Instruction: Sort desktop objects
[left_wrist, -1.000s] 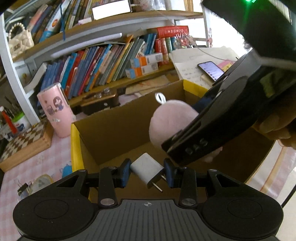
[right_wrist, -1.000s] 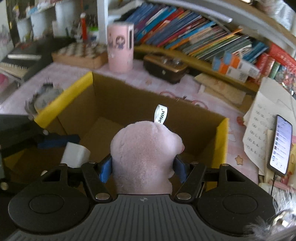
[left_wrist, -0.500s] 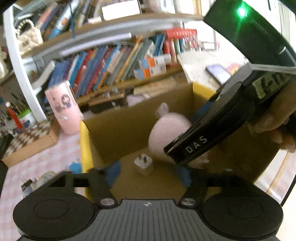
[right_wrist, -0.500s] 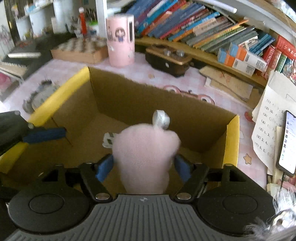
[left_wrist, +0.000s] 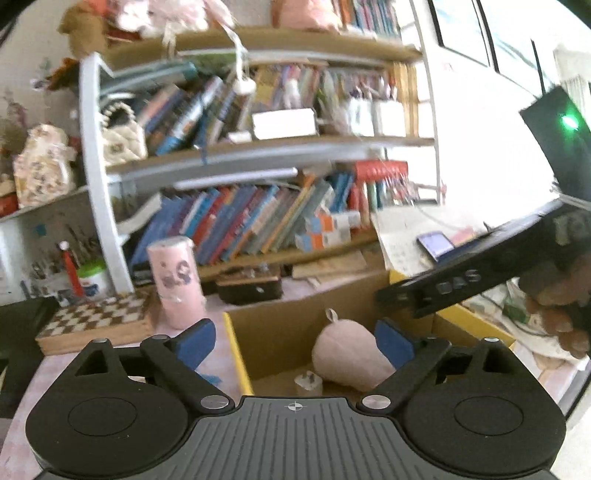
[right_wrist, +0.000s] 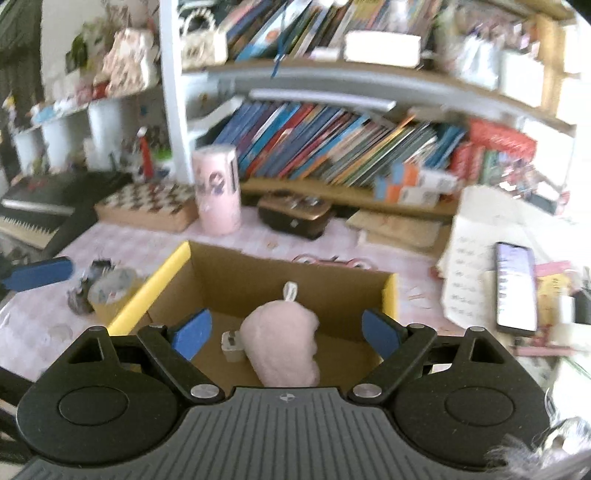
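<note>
Room: bookshelves (left_wrist: 258, 221) at back, pink-check desk (right_wrist: 140, 243) w/ clutter.
Left view, box: cardboard box (left_wrist: 280, 321) ahead, below left gripper (left_wrist: 295, 341).
Left view, items: pink plush (left_wrist: 349, 360) and white charger (left_wrist: 308, 382) lay on box floor, touching.
Left tongs: jaws opening, nothing between pads; right gripper (left_wrist: 454, 284) hung above box.
Right view, tongs: right gripper (right_wrist: 286, 332) jaws opening, empty; plush (right_wrist: 282, 341) lay just ahead and below, long axis pointing away.
Right view, leftovers: tape roll (right_wrist: 110, 286) on desk beside box, nearer left hand, likely next.

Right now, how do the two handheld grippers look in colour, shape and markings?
The left gripper and the right gripper match: black ribbed body, round black discs at each side, silver pivot screws, angled black linkages, flat blue fingers. Seen from outside, the right one shows "DAS" lettering and a green light.
</note>
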